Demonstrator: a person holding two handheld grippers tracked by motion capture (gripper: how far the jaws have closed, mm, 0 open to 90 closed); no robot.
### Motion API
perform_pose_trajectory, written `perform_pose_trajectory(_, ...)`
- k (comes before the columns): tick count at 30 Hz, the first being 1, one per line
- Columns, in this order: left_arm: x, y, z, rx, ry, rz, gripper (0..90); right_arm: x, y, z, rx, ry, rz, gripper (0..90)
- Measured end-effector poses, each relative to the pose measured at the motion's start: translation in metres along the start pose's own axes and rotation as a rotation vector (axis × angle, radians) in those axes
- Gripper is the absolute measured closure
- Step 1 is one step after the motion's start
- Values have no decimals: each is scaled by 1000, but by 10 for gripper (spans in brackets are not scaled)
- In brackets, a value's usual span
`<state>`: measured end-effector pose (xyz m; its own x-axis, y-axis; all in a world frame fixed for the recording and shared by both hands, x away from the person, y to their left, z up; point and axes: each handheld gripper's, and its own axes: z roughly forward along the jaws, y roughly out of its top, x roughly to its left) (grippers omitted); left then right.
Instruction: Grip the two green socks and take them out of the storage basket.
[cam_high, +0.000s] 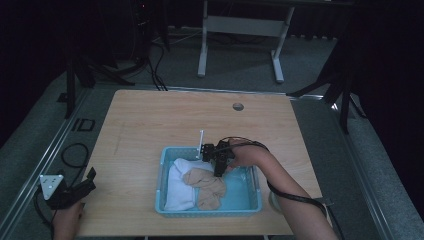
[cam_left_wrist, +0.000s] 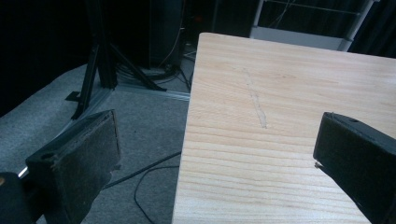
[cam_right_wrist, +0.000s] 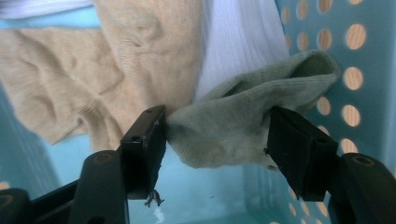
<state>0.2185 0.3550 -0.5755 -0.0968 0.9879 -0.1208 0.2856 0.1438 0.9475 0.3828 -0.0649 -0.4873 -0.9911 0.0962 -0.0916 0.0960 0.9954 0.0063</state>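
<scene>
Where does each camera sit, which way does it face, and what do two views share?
High view: above the table, looking forward and down; forearms enter below.
Left gripper view: on the left gripper, facing the table's bare corner; open jaws.
Right gripper view: on the right gripper, inside the blue basket; jaws flank a grey-green sock.
Shared: basket, tan sock.

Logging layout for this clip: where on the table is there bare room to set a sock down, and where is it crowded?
Free: the table behind the blue basket, up to the round hole, and the strip left of it. Crowded: inside the basket, where the white, tan and grey-green sock lie by the right gripper.
</scene>
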Motion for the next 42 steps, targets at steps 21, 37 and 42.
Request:
perform_pose_trajectory(21, 0, 0, 0, 3, 2, -2, 7, 4, -11, -25, -36, -47, -88, 775)
perform_pose_trajectory(37, 0, 0, 0, 6, 4, -2, 7, 13, -31, -68, -84, -56, -107, 774)
perform_pose_trajectory(42, 0, 0, 0, 6, 6, -2, 7, 15, -41, -83, -99, -78, -103, 774)
